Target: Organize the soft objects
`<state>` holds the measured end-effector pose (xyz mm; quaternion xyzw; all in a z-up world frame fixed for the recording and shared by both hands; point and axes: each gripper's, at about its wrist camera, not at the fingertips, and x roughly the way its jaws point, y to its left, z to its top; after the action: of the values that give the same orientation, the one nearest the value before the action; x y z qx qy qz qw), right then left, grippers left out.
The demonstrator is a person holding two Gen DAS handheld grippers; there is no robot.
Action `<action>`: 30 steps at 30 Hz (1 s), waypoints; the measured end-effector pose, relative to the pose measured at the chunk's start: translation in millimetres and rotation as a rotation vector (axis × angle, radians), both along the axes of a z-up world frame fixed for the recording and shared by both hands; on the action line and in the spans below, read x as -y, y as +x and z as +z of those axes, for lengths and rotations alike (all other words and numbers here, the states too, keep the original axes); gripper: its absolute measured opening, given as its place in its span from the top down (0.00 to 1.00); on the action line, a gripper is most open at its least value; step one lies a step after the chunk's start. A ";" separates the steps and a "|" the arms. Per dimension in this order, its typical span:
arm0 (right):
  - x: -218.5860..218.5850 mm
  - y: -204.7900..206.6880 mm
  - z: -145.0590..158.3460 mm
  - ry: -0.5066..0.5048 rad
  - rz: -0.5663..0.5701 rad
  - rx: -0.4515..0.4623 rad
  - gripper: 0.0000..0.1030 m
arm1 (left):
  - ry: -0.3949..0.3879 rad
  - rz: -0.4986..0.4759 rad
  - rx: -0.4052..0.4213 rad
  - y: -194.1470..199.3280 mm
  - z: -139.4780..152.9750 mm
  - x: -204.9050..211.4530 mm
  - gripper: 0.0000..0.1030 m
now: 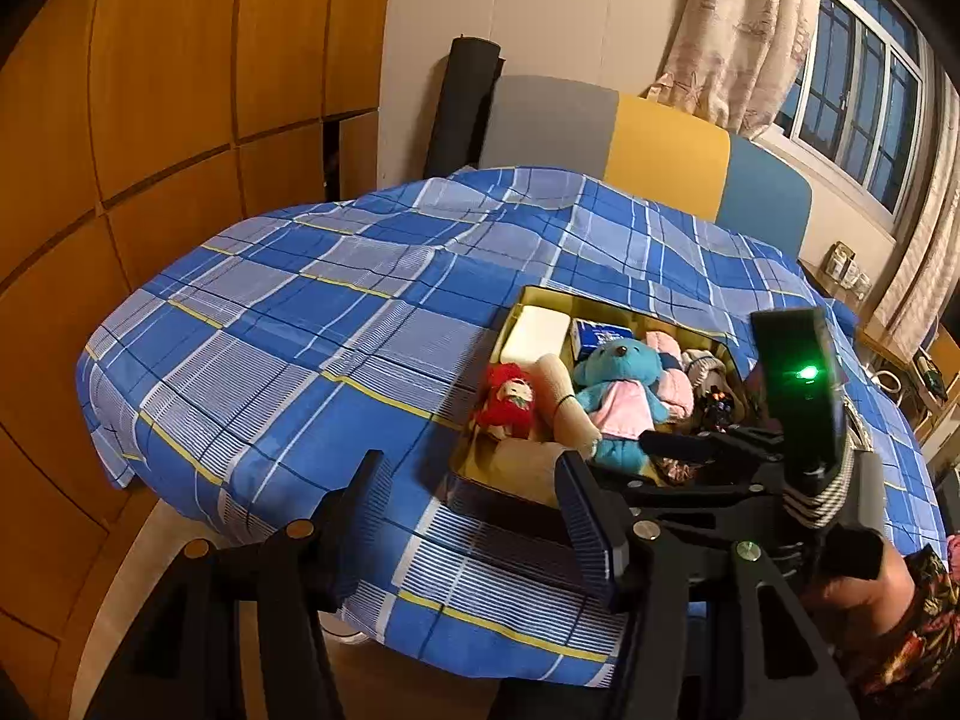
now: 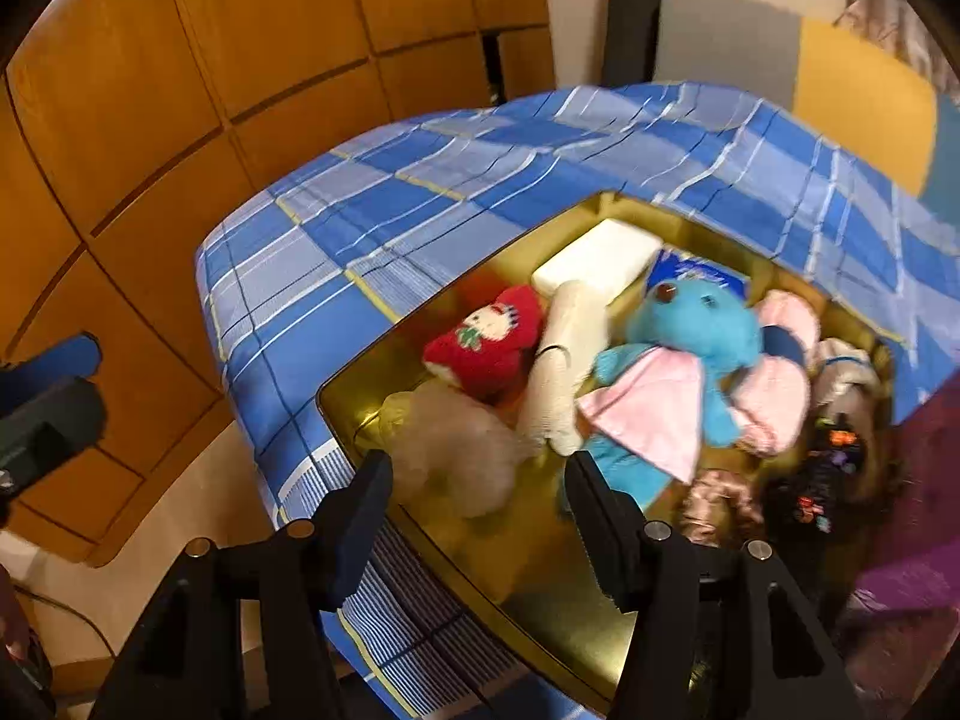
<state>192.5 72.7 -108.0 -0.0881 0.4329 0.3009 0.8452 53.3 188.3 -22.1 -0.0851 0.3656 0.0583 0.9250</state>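
A gold box [image 1: 474, 468] lies on the blue plaid bed and holds soft things: a blue teddy [image 2: 690, 348] in a pink dress, a red plush doll [image 2: 486, 342], a white rolled cloth [image 2: 564, 372], a white block [image 2: 600, 258] and a pink plush [image 2: 780, 396]. A beige fluffy piece [image 2: 462, 450] lies in the box's near corner. My right gripper [image 2: 478, 480] hovers just above it, open, its pads not pressing on it. My left gripper [image 1: 471, 480] stands open over the sheet beside the box's near left corner, with nothing between its fingers.
The plaid sheet [image 1: 288, 348] covers the whole bed. Wooden wardrobe doors [image 1: 150, 120] run along the left, and a grey, yellow and blue headboard [image 1: 666, 156] stands at the back. A window with curtains [image 1: 858, 108] is at right. A purple cloth [image 2: 906, 540] lies right of the box.
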 end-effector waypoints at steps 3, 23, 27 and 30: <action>7.9 -9.8 11.3 -0.035 -0.044 0.062 0.35 | 0.014 0.006 -0.020 2.0 -0.2 7.0 0.44; 107.2 -80.4 86.2 0.028 -0.458 0.238 0.00 | 0.143 -0.020 -0.060 -4.0 10.2 70.0 0.44; 118.3 -90.9 88.7 0.032 -0.511 0.236 0.00 | 0.149 -0.028 -0.063 -6.1 11.8 77.5 0.44; 124.5 -96.2 87.8 0.013 -0.562 0.224 0.00 | 0.160 -0.034 -0.054 -8.9 14.7 82.9 0.44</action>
<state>96.3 -51.8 -20.2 0.0081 0.3423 0.0463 0.9384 44.5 105.4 -7.4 -0.0030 0.3859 0.0740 0.9196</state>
